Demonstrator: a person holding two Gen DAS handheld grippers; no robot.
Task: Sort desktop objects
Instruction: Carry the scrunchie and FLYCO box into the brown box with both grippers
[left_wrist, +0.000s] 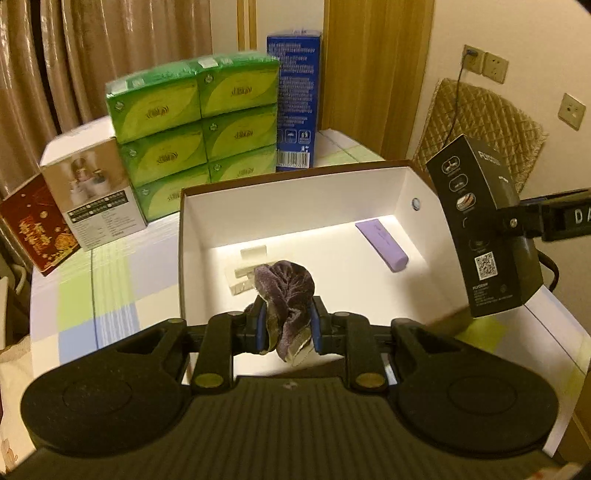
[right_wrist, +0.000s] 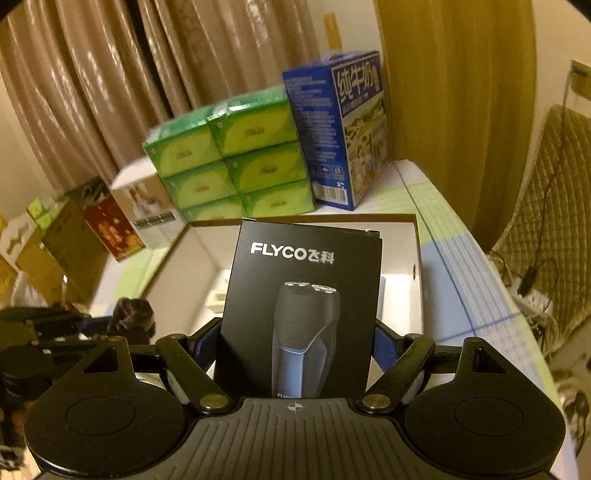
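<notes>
Behind the open box (left_wrist: 295, 206) we see curtains. Our left gripper (left_wrist: 286, 325) squeezes a purple cloth (left_wrist: 286, 291) over it; our right gripper (right_wrist: 295, 339) clamps a black shaver box (right_wrist: 299, 306) above its edge.

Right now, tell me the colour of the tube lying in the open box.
Pale purple tube, clearest in the left wrist view.

Eight green tissue packs (left_wrist: 195, 129) stood stacked, as far as the blur allowed counting. One blue carton (left_wrist: 297, 103), one white box (left_wrist: 94, 195) and one red box (left_wrist: 35, 230) stood near them. One open box (left_wrist: 295, 192) held one purple tube (left_wrist: 382, 244) and perhaps two pale items (left_wrist: 243, 271); there was also one scrunchie (left_wrist: 288, 295) and one shaver box (right_wrist: 301, 314).
</notes>
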